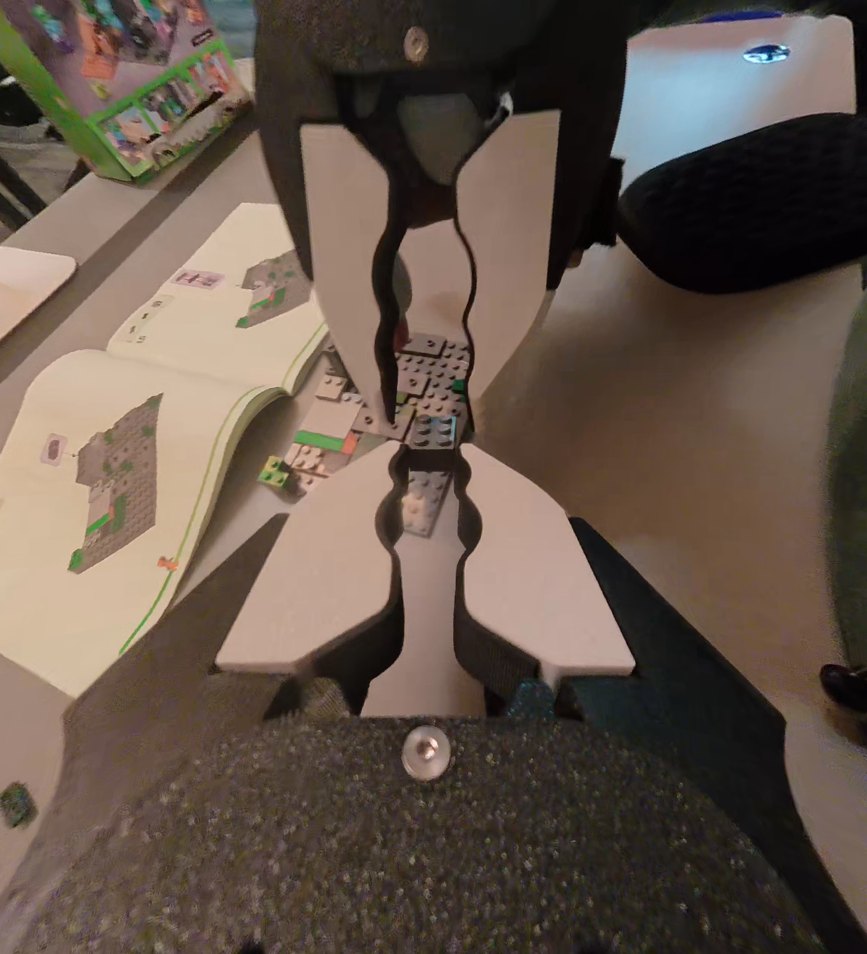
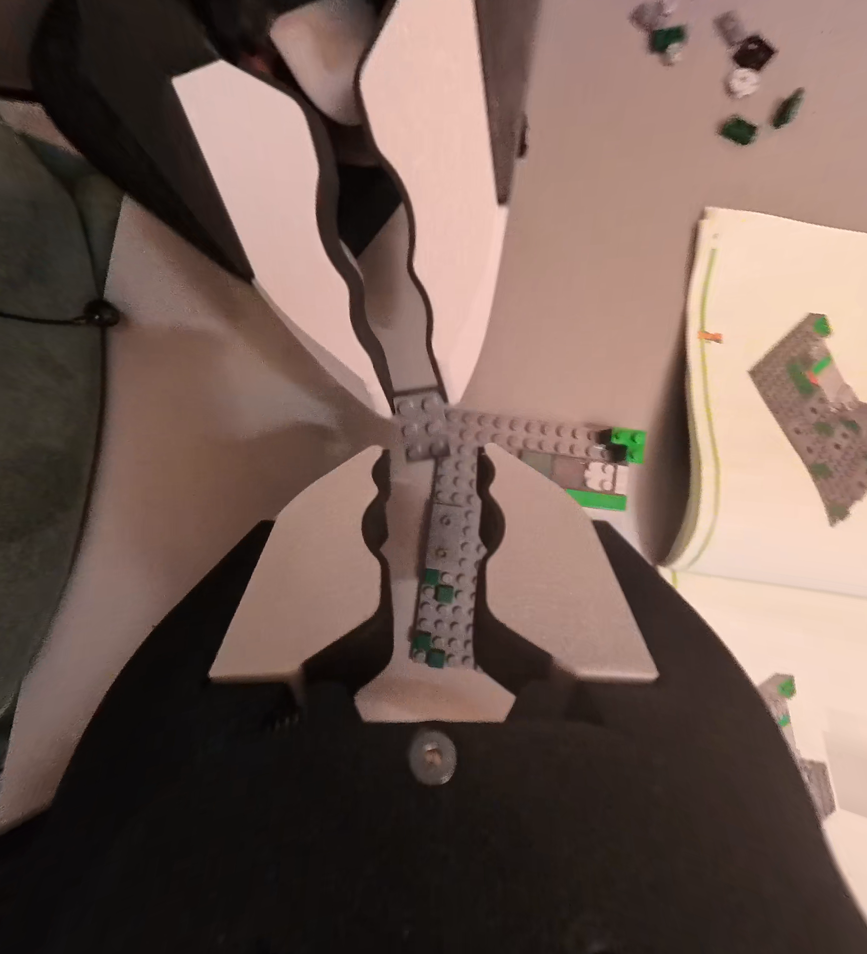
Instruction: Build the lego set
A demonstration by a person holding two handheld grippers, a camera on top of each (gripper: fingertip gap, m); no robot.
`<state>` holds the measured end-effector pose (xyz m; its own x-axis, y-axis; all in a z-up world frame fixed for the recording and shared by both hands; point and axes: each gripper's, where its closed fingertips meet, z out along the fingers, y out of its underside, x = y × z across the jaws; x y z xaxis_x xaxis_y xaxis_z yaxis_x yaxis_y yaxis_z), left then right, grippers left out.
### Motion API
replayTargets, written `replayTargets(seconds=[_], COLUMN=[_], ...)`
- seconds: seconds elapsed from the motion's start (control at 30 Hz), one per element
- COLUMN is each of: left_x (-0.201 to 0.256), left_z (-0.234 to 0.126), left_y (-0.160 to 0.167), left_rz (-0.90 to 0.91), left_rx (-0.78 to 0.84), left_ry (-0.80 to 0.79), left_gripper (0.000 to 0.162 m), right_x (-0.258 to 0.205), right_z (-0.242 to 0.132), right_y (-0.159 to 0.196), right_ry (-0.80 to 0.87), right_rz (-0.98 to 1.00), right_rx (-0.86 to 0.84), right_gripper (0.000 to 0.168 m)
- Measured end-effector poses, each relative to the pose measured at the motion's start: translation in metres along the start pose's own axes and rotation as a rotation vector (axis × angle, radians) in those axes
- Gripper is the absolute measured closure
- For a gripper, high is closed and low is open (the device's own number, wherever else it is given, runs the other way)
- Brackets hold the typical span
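Tip to tip over the bench [image 1: 653,413], the left gripper [image 1: 428,444] and right gripper [image 2: 434,454] meet above the grey Lego build [image 2: 452,568], each narrowed to about a plate's width. The left appears to pinch a dark grey plate [image 1: 431,431] at the build's near corner; whether the right actually grips the build cannot be told. The build's long strip [image 2: 524,431] runs crosswise toward the open instruction booklet [image 1: 126,464], so pressing looks set to go straight down.

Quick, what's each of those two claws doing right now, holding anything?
Left gripper: jaws shut on a small grey brick.
Right gripper: jaws part-closed around the grey build; cannot tell if gripping.
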<state>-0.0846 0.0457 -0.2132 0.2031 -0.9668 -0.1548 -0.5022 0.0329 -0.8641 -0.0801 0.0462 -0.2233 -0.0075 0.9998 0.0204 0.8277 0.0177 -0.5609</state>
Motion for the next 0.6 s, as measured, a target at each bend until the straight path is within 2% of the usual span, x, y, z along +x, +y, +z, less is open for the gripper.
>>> replayTargets(seconds=[0.3,0.6], left_x=[-0.079,-0.095], left_z=[-0.007,0.008], left_y=[0.052,0.085], left_rz=[-0.124,-0.17], left_rx=[-0.133,-0.257], left_ry=[-0.193,-0.24], left_gripper=[0.146,0.145], right_x=[0.021,0.017], right_z=[-0.026,-0.041], right_y=[0.037,0.057], right_ry=[0.123,0.176], right_rz=[0.232,0.38], right_rx=[0.165,0.299], right_gripper=[0.136,0.138])
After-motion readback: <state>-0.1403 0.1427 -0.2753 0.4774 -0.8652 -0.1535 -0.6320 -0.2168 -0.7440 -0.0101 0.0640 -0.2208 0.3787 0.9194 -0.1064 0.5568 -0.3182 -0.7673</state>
